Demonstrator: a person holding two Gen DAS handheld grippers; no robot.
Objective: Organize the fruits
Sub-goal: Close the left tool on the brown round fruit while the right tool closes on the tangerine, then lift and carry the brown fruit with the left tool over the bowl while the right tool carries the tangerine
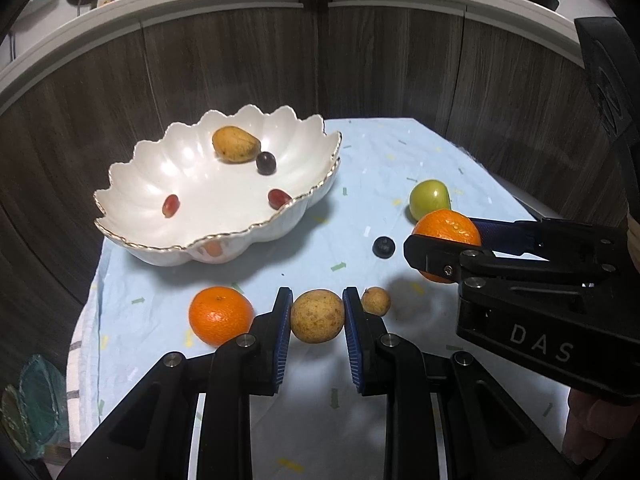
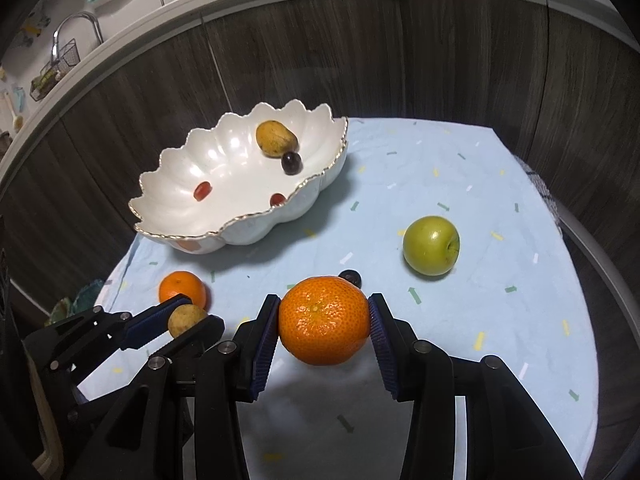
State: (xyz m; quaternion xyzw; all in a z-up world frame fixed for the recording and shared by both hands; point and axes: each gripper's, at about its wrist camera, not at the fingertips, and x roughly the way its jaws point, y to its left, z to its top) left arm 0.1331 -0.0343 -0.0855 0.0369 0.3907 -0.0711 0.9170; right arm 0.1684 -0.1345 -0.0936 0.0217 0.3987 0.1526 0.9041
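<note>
Above the cloth (image 2: pixel 460 184), both grippers tilted downward — left gripper (image 1: pixel 317 316) clamping a longan (image 1: pixel 317 316), right gripper (image 2: pixel 324 320) a tangerine (image 2: pixel 324 320).

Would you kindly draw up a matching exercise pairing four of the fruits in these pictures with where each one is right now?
Things:
1. tan round fruit
2. green apple
3. mango
4. larger orange

Places:
A. inside the white bowl
B. clamped in the right gripper
C. resting free on the blue cloth
D. clamped in the left gripper

Pairs: 1-D, 2-C, 3-A, 4-B
</note>
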